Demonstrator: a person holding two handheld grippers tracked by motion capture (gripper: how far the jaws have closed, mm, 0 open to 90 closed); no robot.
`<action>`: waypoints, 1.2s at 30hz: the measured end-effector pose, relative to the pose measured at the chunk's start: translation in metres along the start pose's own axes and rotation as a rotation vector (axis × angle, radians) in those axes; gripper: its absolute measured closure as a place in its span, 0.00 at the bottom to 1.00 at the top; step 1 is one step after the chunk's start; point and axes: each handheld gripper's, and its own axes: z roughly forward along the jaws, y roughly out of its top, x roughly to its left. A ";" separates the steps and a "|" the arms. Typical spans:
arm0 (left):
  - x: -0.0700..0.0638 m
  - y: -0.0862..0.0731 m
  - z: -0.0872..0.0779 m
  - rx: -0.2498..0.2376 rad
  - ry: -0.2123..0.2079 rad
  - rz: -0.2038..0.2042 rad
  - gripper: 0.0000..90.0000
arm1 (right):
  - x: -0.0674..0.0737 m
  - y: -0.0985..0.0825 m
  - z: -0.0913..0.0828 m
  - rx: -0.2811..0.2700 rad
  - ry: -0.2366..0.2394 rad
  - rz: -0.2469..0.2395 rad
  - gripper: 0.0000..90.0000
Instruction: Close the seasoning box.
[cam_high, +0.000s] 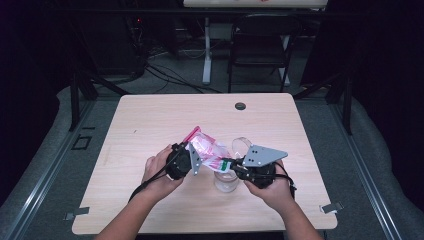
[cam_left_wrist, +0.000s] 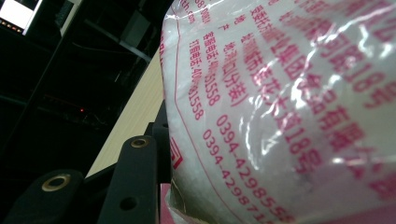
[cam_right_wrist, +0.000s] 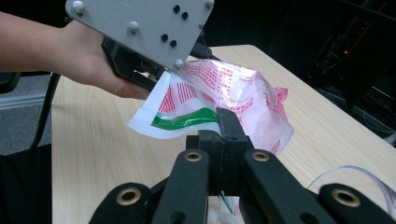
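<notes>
Bag: a crinkled clear plastic bag printed with red lettering and a green stripe, white contents inside (cam_high: 209, 150), is being held up off the light wooden table (cam_high: 150, 125), between the two grippers, near the table's middle.
Bag up close: in the left gripper view the red-printed film (cam_left_wrist: 280, 116) is pressing right up against the camera, with rows of red characters and phone digits running across it.
Left gripper: the black left gripper (cam_high: 186, 161) is gripping the bag's left side; its jaws are standing partly apart with the bulging bag clamped between them, and one black jaw is lying against the bag's edge in the left gripper view.
Right gripper: the black right gripper (cam_right_wrist: 227, 122) is pinching the bag's lower edge by the green stripe, its jaws pressed together on the thin film.
Left hand: the person's left hand (cam_high: 157, 172) is wrapping around the left gripper's body, a black cable trailing back from it.
Right hand: the person's right hand (cam_high: 272, 190) is holding the right gripper, whose grey three-cornered plate (cam_high: 264, 155) is facing up.
Jar: a clear glass jar (cam_high: 226, 181) is standing upright on the table just below the bag, beside the right gripper.
Lid: a clear round lid (cam_high: 242, 144) is lying on the table just behind the right gripper.
Table hole: a dark round hole (cam_high: 240, 106) is sitting near the far edge, well apart from the bag.
</notes>
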 end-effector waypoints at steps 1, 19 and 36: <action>0.000 0.000 0.000 0.002 0.000 0.002 0.68 | -0.001 -0.001 0.000 -0.001 0.002 0.005 1.00; -0.004 -0.002 -0.006 0.017 0.106 0.088 0.69 | -0.004 -0.011 0.003 0.016 -0.003 0.039 1.00; -0.009 0.001 -0.007 0.023 0.140 0.130 0.69 | -0.010 -0.021 0.003 0.015 -0.017 0.084 1.00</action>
